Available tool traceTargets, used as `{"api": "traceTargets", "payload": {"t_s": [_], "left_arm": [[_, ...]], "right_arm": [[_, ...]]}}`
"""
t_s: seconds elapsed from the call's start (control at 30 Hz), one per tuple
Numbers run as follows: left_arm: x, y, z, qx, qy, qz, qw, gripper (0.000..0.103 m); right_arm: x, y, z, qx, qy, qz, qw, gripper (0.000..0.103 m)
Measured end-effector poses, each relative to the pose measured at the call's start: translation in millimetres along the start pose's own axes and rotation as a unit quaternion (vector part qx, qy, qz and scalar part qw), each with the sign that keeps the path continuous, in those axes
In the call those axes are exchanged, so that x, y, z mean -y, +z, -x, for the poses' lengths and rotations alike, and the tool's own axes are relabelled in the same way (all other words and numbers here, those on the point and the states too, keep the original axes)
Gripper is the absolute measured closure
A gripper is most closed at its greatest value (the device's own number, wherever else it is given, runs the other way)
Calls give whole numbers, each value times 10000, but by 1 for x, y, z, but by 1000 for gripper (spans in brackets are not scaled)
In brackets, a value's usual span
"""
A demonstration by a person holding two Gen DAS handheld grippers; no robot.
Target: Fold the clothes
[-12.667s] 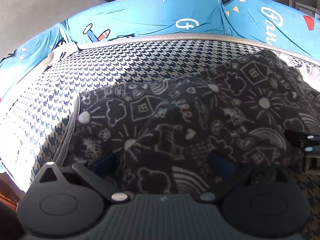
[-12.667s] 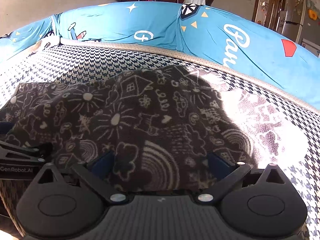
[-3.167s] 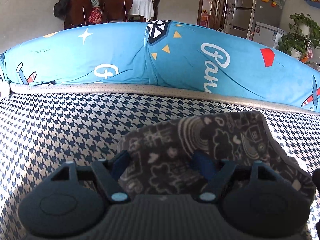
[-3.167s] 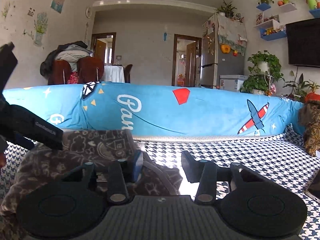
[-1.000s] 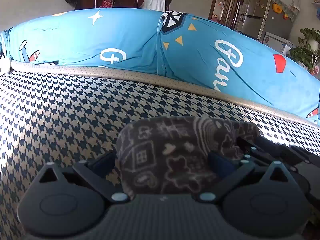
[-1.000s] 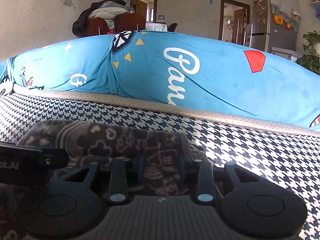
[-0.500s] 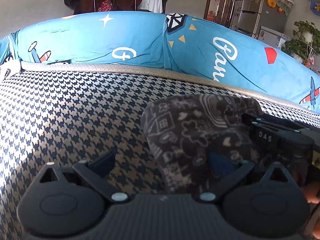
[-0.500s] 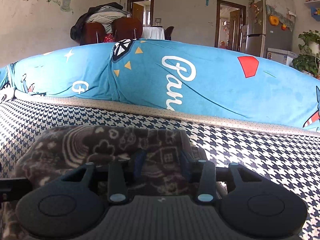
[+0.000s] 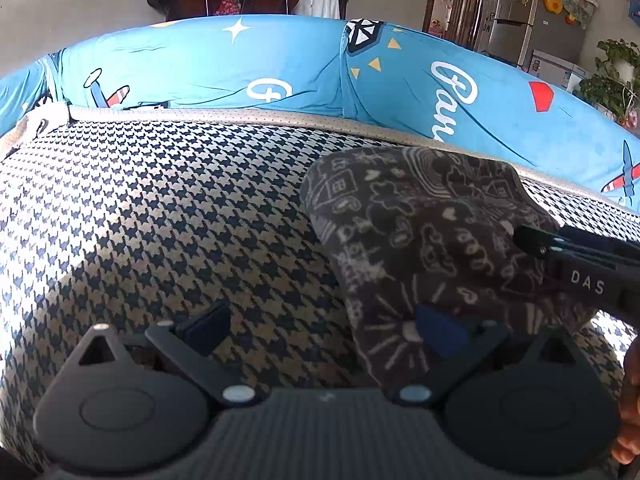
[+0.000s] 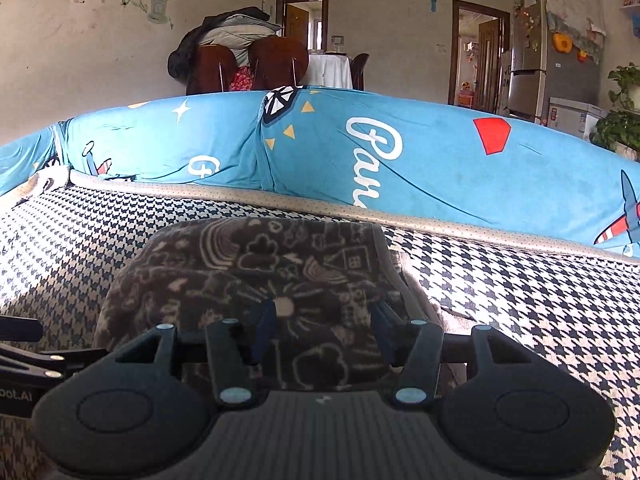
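Observation:
A dark grey garment [image 9: 420,220] with white doodle print lies folded into a compact bundle on the houndstooth sofa seat [image 9: 160,220]. My left gripper [image 9: 324,332] is open just left of the bundle. Its right finger overlaps the bundle's near edge, and mostly seat fabric shows between the fingers. In the right wrist view the garment [image 10: 280,264] lies straight ahead. My right gripper [image 10: 324,328] has its jaws opening with the near edge of the garment between them, and the pads no longer pinch it. The right gripper [image 9: 580,268] reaches over the bundle from the right.
A blue cartoon-print backrest [image 10: 400,148] runs behind the seat, edged by a beige piping strip [image 10: 280,200]. Chairs piled with clothes [image 10: 240,56], a fridge [image 10: 556,40] and plants [image 10: 620,120] stand beyond. A hand [image 9: 632,400] shows at the right edge.
My left gripper has slid left off the bundle, which now sits to the right in its view. The right gripper's jaws have widened and it has drawn back a little.

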State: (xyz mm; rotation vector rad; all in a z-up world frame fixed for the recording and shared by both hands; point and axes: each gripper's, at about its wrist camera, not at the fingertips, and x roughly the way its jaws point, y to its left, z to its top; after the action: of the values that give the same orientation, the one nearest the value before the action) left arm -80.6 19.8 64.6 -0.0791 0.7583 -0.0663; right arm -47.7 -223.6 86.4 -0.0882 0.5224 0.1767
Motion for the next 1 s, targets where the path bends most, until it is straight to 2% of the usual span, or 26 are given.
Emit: {"api": "traceTargets", "payload": {"t_s": [0.1, 0.27, 0.37, 0.57, 0.8, 1.0], "left_arm": [[4, -3, -2, -9, 104, -45, 9999, 0], [11, -10, -5, 16, 268, -169, 9995, 0], [17, -13, -6, 39, 412, -336, 9986, 0], [15, -15, -11, -60, 440, -239, 9987, 0], [24, -14, -7, -70, 663, -472, 9967, 0], [16, -13, 0, -171, 446, -225, 9986, 0]], "right_arm": [[4, -2, 1, -34, -35, -48, 10000, 49], [15, -12, -17, -426, -12, -232, 9988, 45], [11, -14, -19, -381, -116, -50, 9992, 45], [8, -16, -17, -360, -190, 89, 9991, 45], [12, -15, 4, -349, -76, 0, 9994, 45], [15, -24, 37, -255, -7, -55, 9997, 41]]}}
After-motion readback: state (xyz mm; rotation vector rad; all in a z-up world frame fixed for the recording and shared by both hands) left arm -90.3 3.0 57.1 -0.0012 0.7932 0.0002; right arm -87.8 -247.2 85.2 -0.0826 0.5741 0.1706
